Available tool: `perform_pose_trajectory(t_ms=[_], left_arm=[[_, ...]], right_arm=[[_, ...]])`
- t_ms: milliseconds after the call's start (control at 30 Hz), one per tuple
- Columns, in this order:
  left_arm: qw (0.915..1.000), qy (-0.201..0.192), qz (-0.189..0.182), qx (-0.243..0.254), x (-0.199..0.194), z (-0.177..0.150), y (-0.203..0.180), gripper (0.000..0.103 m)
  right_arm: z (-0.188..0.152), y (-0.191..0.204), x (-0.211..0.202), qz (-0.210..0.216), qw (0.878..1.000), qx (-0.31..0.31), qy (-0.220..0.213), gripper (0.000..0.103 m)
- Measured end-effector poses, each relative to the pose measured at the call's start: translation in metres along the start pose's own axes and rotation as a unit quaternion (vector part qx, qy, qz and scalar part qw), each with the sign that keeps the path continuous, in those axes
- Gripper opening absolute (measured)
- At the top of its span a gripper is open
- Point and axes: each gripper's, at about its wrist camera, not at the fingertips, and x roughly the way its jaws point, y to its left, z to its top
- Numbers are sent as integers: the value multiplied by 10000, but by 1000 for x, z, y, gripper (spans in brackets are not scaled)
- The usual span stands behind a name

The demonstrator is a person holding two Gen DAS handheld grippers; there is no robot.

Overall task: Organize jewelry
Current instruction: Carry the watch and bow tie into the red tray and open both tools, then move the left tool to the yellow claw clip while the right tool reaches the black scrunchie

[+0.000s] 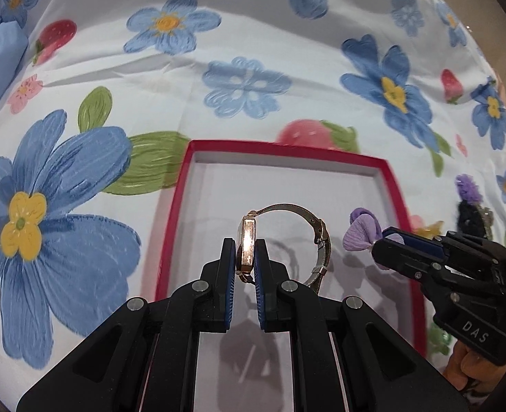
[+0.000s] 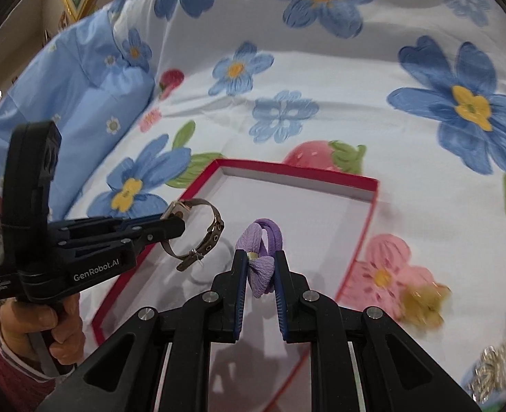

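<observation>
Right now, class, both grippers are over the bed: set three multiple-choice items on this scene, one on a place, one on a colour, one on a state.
1. Where is the watch?
A. Flat on the box floor
B. Between the left gripper's fingers
C. On the pillow

2. What colour is the box rim?
A. Red
B. Green
C. Black

3. What is the right gripper doing?
A. Standing open, with nothing in it
B. Holding a silver chain
C. Shut on the purple hair tie

Answers:
1 B, its case is clamped above the box.
2 A, red edges frame the white floor.
3 C, the pads pinch its fabric flower.
</observation>
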Motion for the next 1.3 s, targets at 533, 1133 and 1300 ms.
perform_pose_trajectory(t_ms=[533, 1133, 1300], left_arm=[[9993, 317, 182, -34, 26, -2, 5, 17], [9982, -160, -128, -572, -36, -30, -4, 54], [9976, -272, -336, -532, -55, -39, -28, 56]], right_arm=[[4, 6, 38, -339, 9974, -431, 467, 18], [-11, -13, -48, -99, 9984, 332, -447, 43], [-26, -28, -78, -200, 9962, 577, -614, 44]])
